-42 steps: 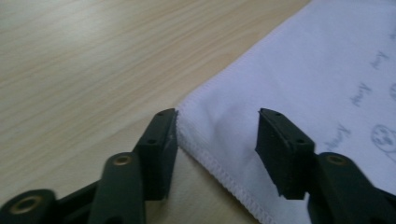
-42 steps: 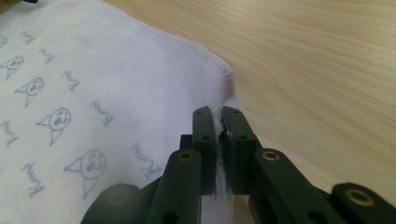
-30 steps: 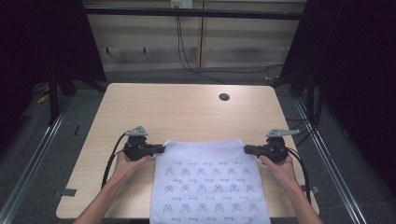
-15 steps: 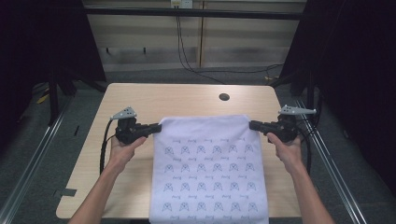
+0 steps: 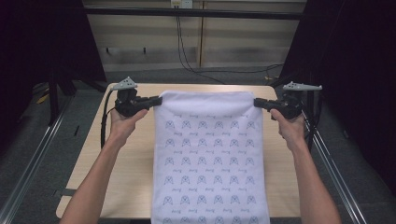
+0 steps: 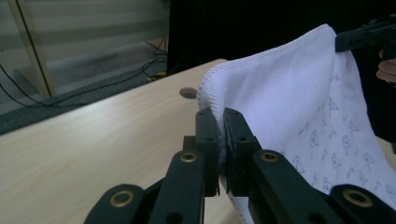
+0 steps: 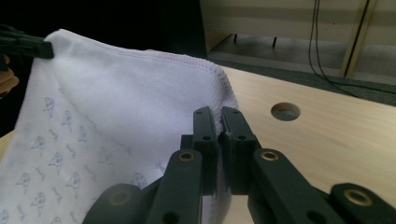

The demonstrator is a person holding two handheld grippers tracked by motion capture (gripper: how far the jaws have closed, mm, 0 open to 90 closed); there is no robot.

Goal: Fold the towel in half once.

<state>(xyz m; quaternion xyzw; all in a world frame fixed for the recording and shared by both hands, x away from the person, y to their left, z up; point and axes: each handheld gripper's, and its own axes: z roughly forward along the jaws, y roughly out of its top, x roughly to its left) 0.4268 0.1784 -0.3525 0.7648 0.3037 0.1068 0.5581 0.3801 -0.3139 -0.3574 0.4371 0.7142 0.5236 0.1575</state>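
Left gripper (image 5: pixel 156 99) sits over the tabletop's far-left part, jaws pressed together on the far-left corner of the cloth (image 5: pixel 210 154); the left gripper view shows that stitched corner (image 6: pixel 219 114) pinched between the two black jaws. One cloth, white with rows of small blue printed figures. Its pinched top hem is held up off the tabletop (image 5: pixel 130 168) and runs left-right, parallel to the far edge. Long axis runs far-to-near: the cloth drops from the hem toward the person, lies down the middle of the tabletop and hangs past the near edge. One round hole (image 7: pixel 285 111) in the tabletop, beyond the hem, seen in both gripper views. Right gripper (image 5: pixel 258 102), over the far-right part, jaws also clamped shut, on the far-right corner (image 7: pixel 219 123). Two grippers, two hands, one per corner. Hem sags slightly between the grippers.
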